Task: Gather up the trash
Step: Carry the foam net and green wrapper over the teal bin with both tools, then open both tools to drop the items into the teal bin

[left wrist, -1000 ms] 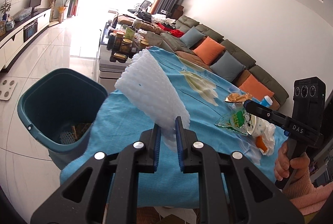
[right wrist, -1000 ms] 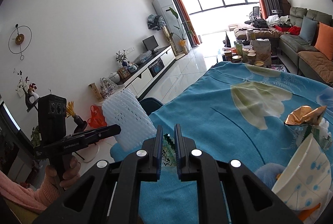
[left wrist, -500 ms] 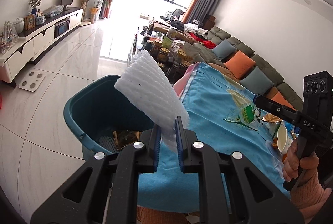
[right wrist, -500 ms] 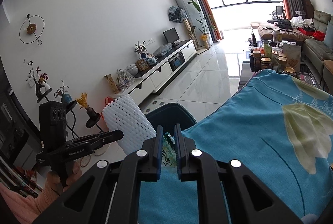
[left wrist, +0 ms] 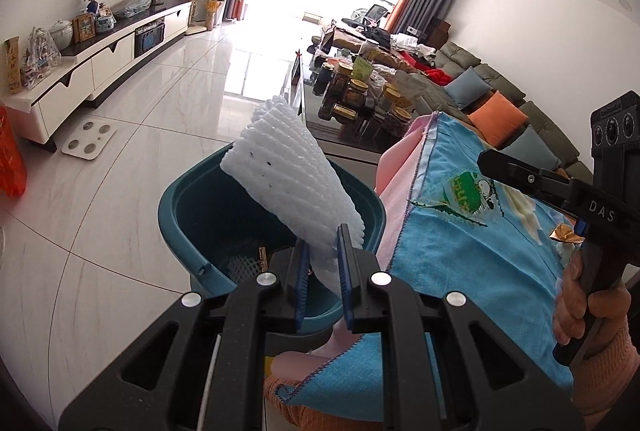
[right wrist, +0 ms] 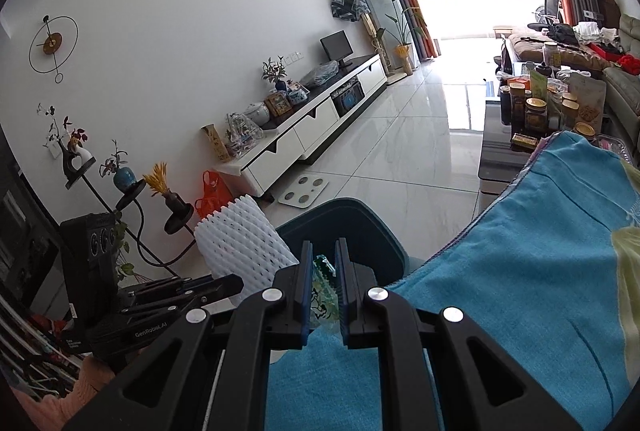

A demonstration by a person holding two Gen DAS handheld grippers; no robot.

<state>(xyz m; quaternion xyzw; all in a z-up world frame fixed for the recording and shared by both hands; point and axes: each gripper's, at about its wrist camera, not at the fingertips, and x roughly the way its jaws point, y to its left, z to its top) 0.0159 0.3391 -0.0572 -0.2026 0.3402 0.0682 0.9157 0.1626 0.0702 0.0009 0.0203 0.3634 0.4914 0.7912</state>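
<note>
Pale floor tiles surround the teal bin (left wrist: 200, 207) in the left wrist view, where the left gripper (left wrist: 322, 251) pinches a white foam net (left wrist: 288, 183) above it; release only once centred. Bin contents are mostly hidden.

Right wrist view: the right gripper (right wrist: 322, 271) pinches a green wrapper (right wrist: 322, 291), largely hidden between its fingers, over the blue-clothed surface (right wrist: 520, 271) beside the bin.

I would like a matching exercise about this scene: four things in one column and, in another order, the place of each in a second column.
Things:
1. white foam net
2. green printed wrapper
3. teal bin
4. blue cloth

Places:
A. on the floor beside the table
B. between the fingers of the right gripper
C. spread over the table
D. between the fingers of the left gripper

Pairs: 1-D, 2-B, 3-A, 4-C
</note>
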